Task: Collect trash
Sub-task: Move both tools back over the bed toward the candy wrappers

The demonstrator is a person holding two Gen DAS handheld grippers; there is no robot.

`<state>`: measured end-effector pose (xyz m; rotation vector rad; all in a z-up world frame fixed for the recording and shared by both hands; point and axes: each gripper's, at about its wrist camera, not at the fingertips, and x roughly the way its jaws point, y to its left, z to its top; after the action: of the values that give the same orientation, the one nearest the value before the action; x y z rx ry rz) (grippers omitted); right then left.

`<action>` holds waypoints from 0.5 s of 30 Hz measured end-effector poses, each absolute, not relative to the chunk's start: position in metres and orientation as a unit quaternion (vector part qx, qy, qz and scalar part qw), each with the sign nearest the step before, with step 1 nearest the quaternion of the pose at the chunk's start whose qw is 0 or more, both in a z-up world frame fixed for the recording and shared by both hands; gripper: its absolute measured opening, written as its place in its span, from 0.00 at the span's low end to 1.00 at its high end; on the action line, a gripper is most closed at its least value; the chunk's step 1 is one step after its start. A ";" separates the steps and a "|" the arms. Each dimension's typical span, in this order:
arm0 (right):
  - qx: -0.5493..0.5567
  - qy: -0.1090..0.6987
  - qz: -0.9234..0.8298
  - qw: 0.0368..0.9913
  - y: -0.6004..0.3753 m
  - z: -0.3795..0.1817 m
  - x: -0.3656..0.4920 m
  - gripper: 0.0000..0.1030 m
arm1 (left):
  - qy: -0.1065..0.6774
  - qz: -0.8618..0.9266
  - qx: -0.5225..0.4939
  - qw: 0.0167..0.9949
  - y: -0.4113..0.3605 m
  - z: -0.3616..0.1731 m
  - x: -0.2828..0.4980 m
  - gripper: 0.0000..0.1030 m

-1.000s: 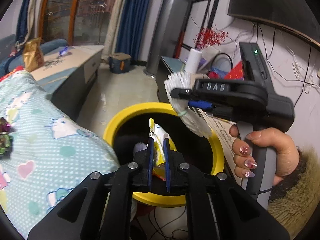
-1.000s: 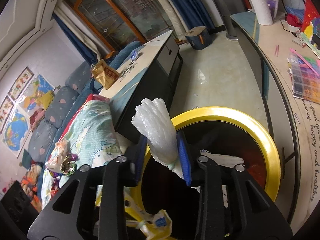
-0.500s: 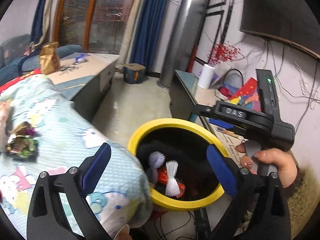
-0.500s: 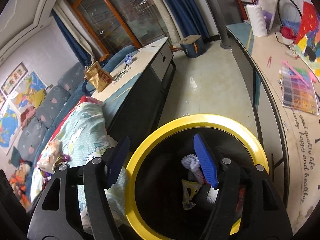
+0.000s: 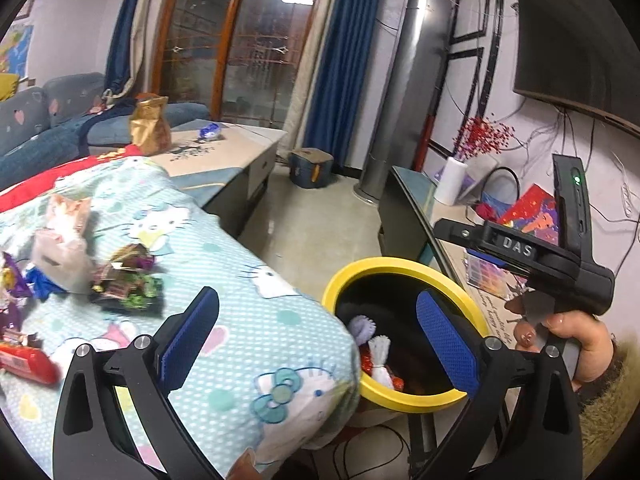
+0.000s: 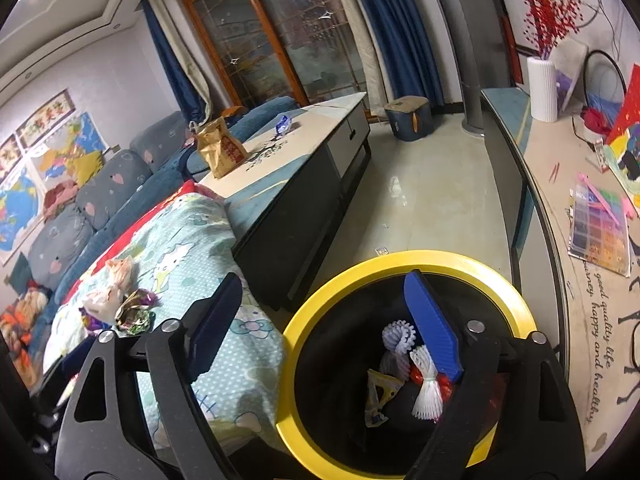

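Both grippers are empty, jaws still spreading: left gripper [image 5: 316,328], right gripper [image 6: 320,320]. Next wrappers [image 5: 128,280] lie on the bed [image 5: 240,288], up-left of the left one, so it's nearer; bin [image 5: 400,272] sits right.

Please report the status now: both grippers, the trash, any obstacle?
Left hand-held gripper empty, jaws opening. Right hand-held gripper empty, jaws opening. White foam net in yellow bin; wrappers wait on blanket. No obstacle.
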<state>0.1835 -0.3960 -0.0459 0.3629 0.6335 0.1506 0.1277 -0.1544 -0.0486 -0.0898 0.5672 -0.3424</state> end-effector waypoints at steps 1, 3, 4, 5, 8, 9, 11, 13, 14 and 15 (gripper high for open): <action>0.173 0.309 0.077 0.932 -0.393 -0.045 0.183 0.74 | 0.276 -0.162 -0.045 0.946 -0.150 -0.047 0.126 0.93; 0.169 0.309 0.085 0.932 -0.387 -0.043 0.182 0.74 | 0.274 -0.151 -0.048 0.949 -0.142 -0.045 0.124 0.93; 0.167 0.308 0.087 0.932 -0.384 -0.041 0.181 0.74 | 0.272 -0.147 -0.050 0.950 -0.137 -0.044 0.123 0.93; 0.163 0.308 0.091 0.933 -0.380 -0.040 0.181 0.74 | 0.270 -0.144 -0.051 0.951 -0.134 -0.043 0.122 0.93; 0.154 0.308 0.101 0.933 -0.372 -0.037 0.179 0.74 | 0.265 -0.130 -0.053 0.954 -0.123 -0.039 0.119 0.93; 0.152 0.308 0.103 0.933 -0.369 -0.036 0.178 0.74 | 0.263 -0.126 -0.055 0.955 -0.119 -0.038 0.118 0.93; 0.146 0.308 0.110 0.934 -0.361 -0.034 0.177 0.74 | 0.260 -0.119 -0.058 0.957 -0.113 -0.036 0.116 0.93; 0.138 0.308 0.116 0.934 -0.354 -0.032 0.176 0.74 | 0.256 -0.111 -0.060 0.958 -0.106 -0.034 0.115 0.93; 0.135 0.308 0.119 0.934 -0.351 -0.031 0.175 0.74 | 0.255 -0.107 -0.062 0.959 -0.102 -0.033 0.114 0.93; 0.131 0.308 0.123 0.934 -0.347 -0.030 0.174 0.74 | 0.254 -0.104 -0.063 0.959 -0.100 -0.033 0.113 0.93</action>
<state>0.1742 -0.3471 -0.0305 0.2686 0.6301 0.2515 0.1132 -0.1001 -0.0330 -0.1280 0.5157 -0.2118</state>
